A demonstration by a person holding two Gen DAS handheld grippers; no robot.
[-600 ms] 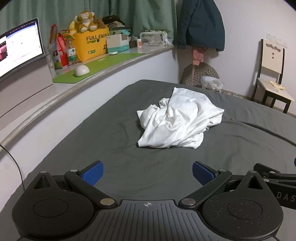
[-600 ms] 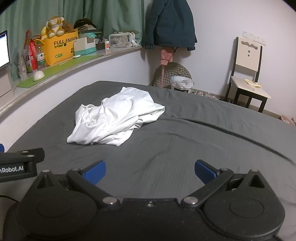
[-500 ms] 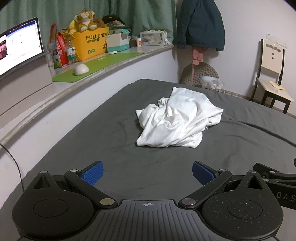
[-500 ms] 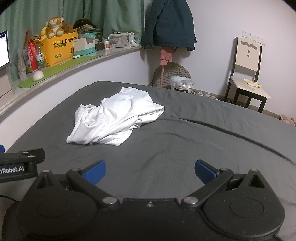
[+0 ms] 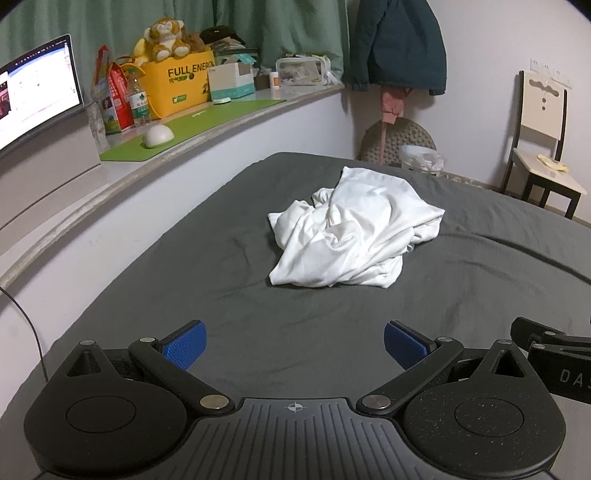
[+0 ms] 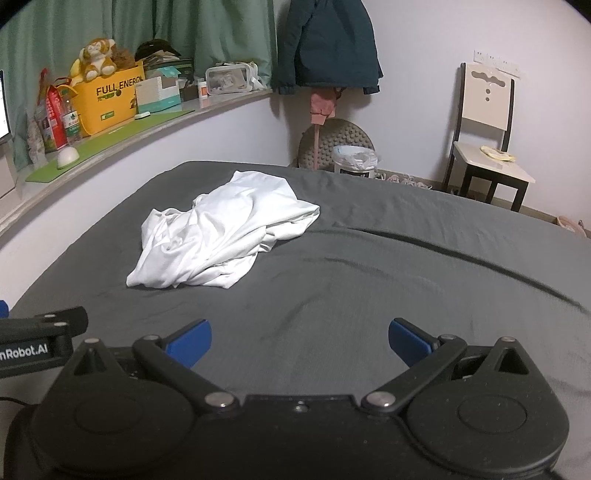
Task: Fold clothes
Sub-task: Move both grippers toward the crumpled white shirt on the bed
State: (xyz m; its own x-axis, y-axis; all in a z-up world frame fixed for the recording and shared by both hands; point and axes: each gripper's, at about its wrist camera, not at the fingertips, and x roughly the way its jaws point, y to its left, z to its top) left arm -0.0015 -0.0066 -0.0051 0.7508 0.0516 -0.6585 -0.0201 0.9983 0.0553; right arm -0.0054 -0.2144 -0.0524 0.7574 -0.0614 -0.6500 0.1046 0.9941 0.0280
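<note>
Count on the bed (image 5: 184, 280): one crumpled white garment (image 5: 351, 236). Grippers: two, the left gripper (image 5: 294, 341) and right gripper (image 6: 300, 341), each with two blue pads. Window ledge: one plush monkey (image 5: 164, 35), one yellow bin (image 5: 177, 86), one water bottle (image 5: 137, 101), one white dome-shaped object (image 5: 158, 134), one green mat (image 5: 192, 123). Elsewhere: one monitor (image 5: 35, 92), one dark jacket (image 5: 397, 40) hanging, one chair (image 5: 541, 136), one lined waste bin (image 5: 421, 158).
</note>
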